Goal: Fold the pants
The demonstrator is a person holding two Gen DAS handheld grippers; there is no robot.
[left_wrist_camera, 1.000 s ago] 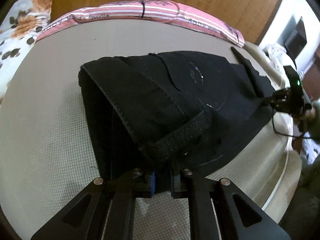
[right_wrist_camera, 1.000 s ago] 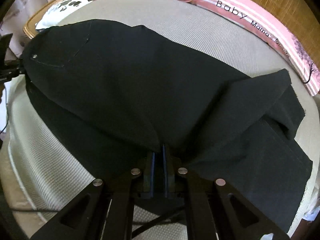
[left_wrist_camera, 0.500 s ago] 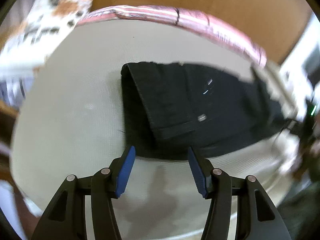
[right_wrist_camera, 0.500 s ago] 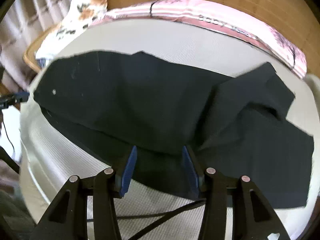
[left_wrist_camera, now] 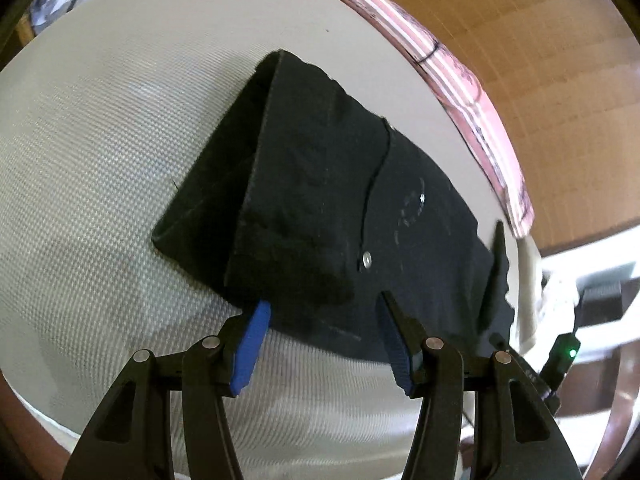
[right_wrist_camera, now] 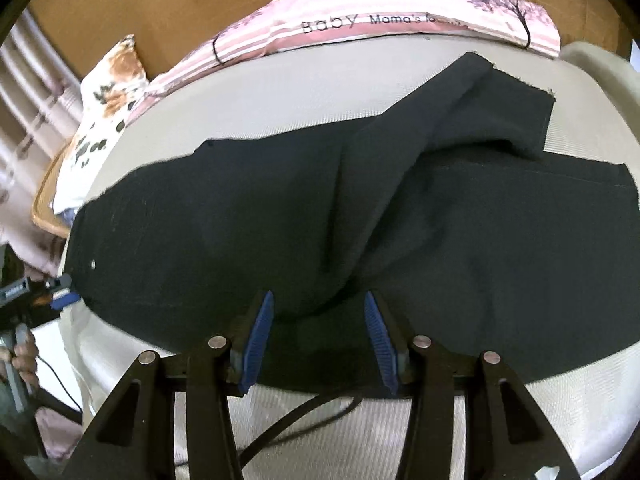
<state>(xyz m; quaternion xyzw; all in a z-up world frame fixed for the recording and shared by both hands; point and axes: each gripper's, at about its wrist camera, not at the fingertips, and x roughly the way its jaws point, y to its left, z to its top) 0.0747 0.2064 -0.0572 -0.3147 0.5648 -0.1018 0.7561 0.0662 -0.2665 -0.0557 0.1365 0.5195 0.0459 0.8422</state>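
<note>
Both hand-held grippers hover with jaws spread and empty: the left gripper point(left_wrist_camera: 322, 322) over the waistband end of the black pants point(left_wrist_camera: 344, 200), the right gripper point(right_wrist_camera: 318, 320) above the seat. The pants lie along the pale woven mattress point(left_wrist_camera: 100, 140), legs askew. The soft, limp, thickish fabric looks best pinched at hems and waistband.

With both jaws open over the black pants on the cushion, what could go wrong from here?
1. The upper leg lies skewed and bunched off the lower one, so the next fold would probably come out crooked.
2. The pants reach the cushion's near edge; a tug might slide them off.
3. A cable trails under the right gripper and may snag.
</note>
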